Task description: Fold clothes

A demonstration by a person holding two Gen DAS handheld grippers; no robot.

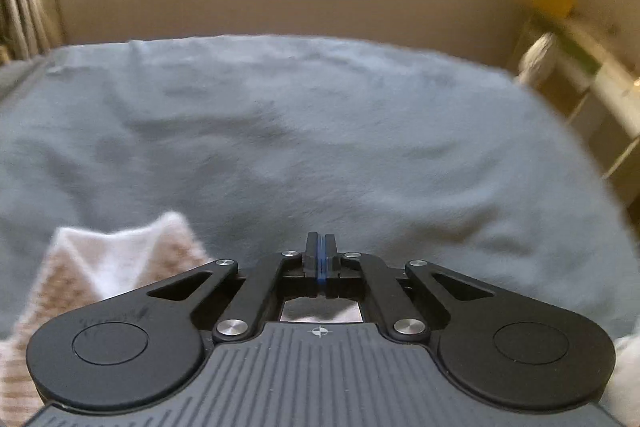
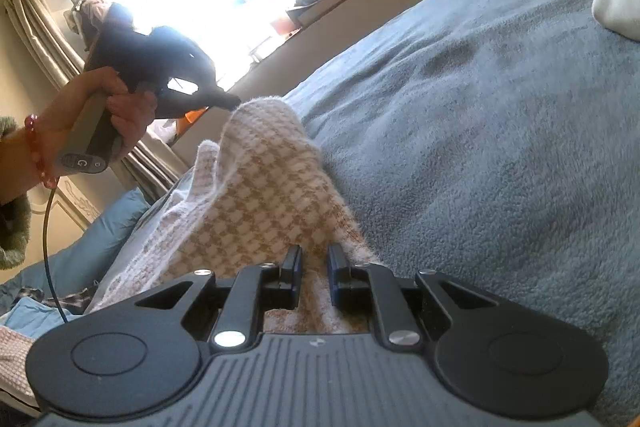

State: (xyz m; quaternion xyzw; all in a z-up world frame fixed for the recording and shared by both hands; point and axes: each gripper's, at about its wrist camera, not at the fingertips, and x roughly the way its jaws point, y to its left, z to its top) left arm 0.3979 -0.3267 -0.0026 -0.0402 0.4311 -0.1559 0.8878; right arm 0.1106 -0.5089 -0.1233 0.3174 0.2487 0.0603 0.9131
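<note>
1. Plainly, the tan-and-white checked woven cloth could slip free: the right gripper stands spread with fabric only lying between its fingers, not pinched.
2. Across from it, the left gripper is pressed together at the cloth's raised far edge; whether it pinches fabric I cannot tell.
3. Draped over the grey-blue fleece blanket, the cloth rises from the right gripper toward the left one.

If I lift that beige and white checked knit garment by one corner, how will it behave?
The beige and white checked knit garment will probably drape limply, since it already bunches in soft folds. Its fuzzy weave likely clings to the blue fleece blanket and drags rather than slides.
</note>
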